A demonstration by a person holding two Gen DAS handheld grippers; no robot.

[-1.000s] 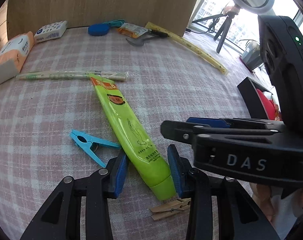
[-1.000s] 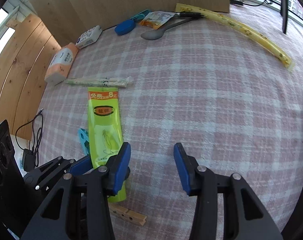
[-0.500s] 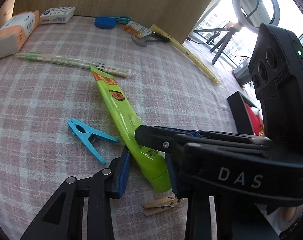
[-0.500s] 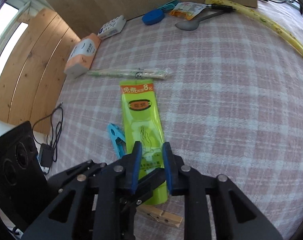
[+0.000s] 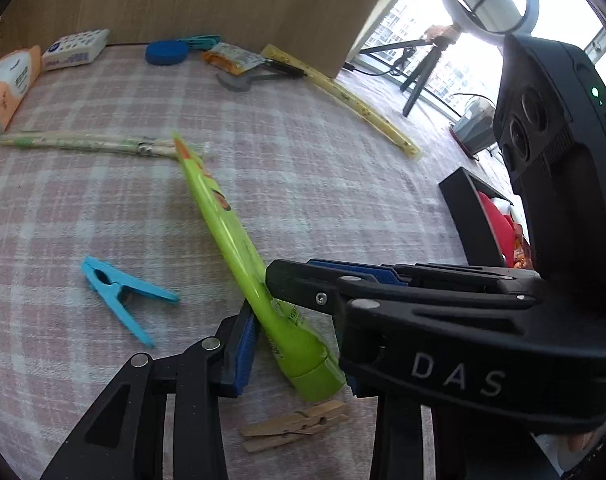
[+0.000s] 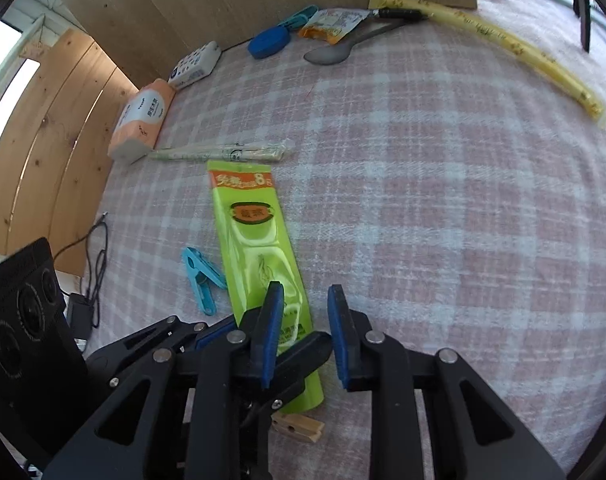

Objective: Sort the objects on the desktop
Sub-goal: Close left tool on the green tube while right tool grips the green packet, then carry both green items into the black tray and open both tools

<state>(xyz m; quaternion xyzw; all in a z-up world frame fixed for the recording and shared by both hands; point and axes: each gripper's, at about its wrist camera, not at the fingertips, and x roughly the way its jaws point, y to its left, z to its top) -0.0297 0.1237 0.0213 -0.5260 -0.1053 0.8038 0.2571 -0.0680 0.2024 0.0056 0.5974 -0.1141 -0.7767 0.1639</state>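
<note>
A long green tube [image 5: 223, 220] lies on the pink checked cloth [image 5: 323, 168], tipped up on its edge in the left wrist view. My left gripper [image 5: 295, 344] grips it near the cap, and its jaws are easing apart. The right finger is hidden behind my right gripper [image 5: 287, 280], which crosses in from the right and touches the tube's side. In the right wrist view the right gripper [image 6: 305, 320] hovers over the tube [image 6: 255, 240]. Its jaws are opening, and its left pad is above the tube. The left gripper's fingers [image 6: 303, 354] cross beneath.
A blue clothespin [image 5: 123, 300] lies left of the tube, and a wooden clothespin [image 5: 295, 428] lies just below its cap. Wrapped chopsticks [image 5: 91, 142], tissue packs [image 5: 11, 84], a blue disc [image 5: 165, 52], a spoon [image 6: 331, 54] and a yellow strip [image 5: 363, 108] lie farther back. A black box [image 5: 475, 220] stands at the right.
The right gripper swung in over the tube, narrowed, then widened a little. The left gripper's jaws drew in on the tube, which has tipped from flat onto its edge.
</note>
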